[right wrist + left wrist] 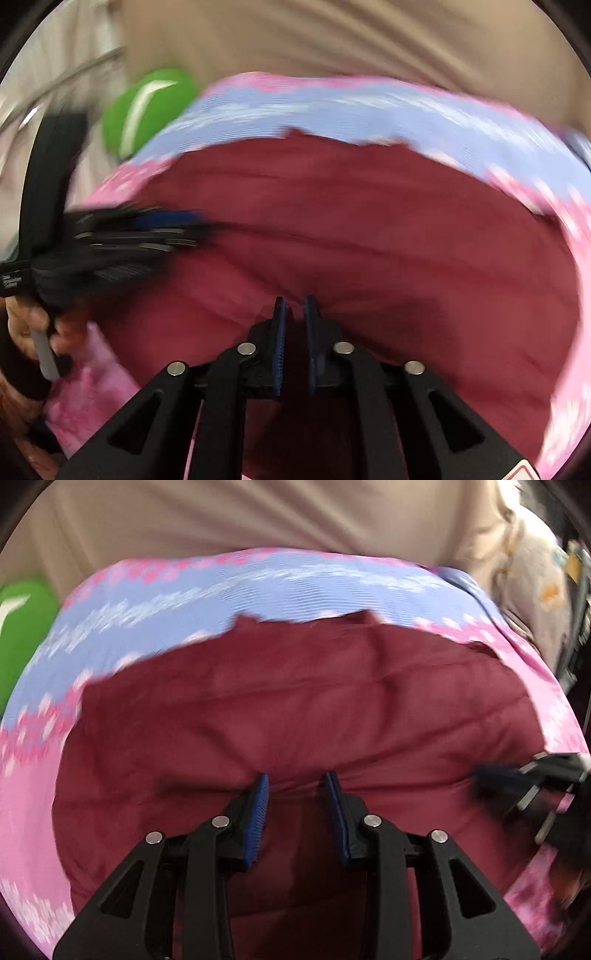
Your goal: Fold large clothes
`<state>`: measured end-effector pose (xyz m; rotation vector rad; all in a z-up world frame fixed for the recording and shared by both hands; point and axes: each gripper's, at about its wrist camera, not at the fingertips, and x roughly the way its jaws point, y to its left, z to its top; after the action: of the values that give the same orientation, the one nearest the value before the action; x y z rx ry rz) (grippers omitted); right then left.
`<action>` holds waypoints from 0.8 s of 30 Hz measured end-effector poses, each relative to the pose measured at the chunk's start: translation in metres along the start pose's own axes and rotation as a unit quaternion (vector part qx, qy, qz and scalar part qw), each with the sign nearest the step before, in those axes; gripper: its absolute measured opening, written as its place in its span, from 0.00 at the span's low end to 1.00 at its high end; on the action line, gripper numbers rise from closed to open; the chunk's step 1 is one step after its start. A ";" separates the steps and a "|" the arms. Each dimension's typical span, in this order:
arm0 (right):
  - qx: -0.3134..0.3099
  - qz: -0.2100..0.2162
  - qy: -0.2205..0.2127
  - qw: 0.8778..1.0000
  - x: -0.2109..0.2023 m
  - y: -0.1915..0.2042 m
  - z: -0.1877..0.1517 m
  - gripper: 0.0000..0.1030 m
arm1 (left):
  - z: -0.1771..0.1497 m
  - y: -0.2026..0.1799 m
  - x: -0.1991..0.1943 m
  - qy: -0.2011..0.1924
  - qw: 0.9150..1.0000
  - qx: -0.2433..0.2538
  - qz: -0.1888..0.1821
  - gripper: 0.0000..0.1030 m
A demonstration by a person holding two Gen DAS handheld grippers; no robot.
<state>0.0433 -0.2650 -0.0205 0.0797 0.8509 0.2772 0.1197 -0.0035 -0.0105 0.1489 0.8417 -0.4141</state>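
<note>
On pink-and-blue patterned cover [258,587]: maroon quilted garment [295,709] spread flat. Left gripper [297,779] jaws parted over near hem, nothing held; right gripper [295,302] nearly closed, pinching hem fold, apparently. Judged: grasping for first fold. Next: close left, lift together

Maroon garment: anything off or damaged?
No damage shows. The maroon garment lies rumpled, its far edge ragged, over a pink-and-blue patterned cloth. Both the left gripper and the right gripper meet bunched fabric. Heavy motion blur hides fine detail.
</note>
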 end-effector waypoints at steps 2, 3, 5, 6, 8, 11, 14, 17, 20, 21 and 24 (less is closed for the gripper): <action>0.081 -0.023 -0.010 0.996 -0.020 -0.058 -0.016 0.00 | -0.012 0.031 -0.008 -0.004 0.999 -0.028 0.029 0.30; 0.118 -0.050 -0.014 0.992 -0.031 -0.088 -0.029 0.00 | -0.017 0.045 -0.011 -0.005 0.998 -0.041 0.046 0.30; 0.176 -0.093 -0.018 0.980 -0.045 -0.136 -0.053 0.00 | -0.025 0.072 -0.016 -0.003 0.996 -0.071 0.059 0.30; 0.199 -0.094 -0.016 0.975 -0.050 -0.151 -0.062 0.00 | -0.029 0.084 -0.018 -0.002 0.994 -0.086 0.072 0.30; 0.224 -0.117 -0.010 0.967 -0.057 -0.167 -0.072 0.01 | -0.030 0.099 -0.023 -0.003 0.991 -0.104 0.083 0.30; 0.207 -0.165 -0.032 0.964 -0.073 -0.160 -0.055 0.13 | -0.011 0.105 -0.037 -0.024 0.988 -0.116 0.099 0.30; 0.170 -0.098 -0.074 0.978 -0.081 -0.130 -0.010 0.13 | 0.025 0.090 -0.047 -0.063 0.989 -0.098 0.087 0.35; 0.100 -0.045 -0.085 0.990 -0.054 -0.077 0.045 0.13 | 0.058 0.060 -0.031 -0.068 0.993 -0.076 0.060 0.43; 0.022 -0.017 -0.066 0.997 -0.008 -0.022 0.078 0.13 | 0.075 0.037 0.004 -0.048 0.997 -0.046 0.046 0.43; 0.005 -0.016 -0.058 0.998 0.005 -0.005 0.086 0.13 | 0.078 0.030 0.017 -0.041 0.997 -0.038 0.054 0.43; -0.021 -0.037 -0.027 0.999 0.052 0.001 0.100 0.11 | 0.083 0.025 0.054 -0.020 0.997 -0.030 0.075 0.46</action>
<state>0.1504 -0.2459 0.0074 0.0160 0.7925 0.2217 0.2194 -0.0207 0.0029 0.1473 0.7966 -0.2502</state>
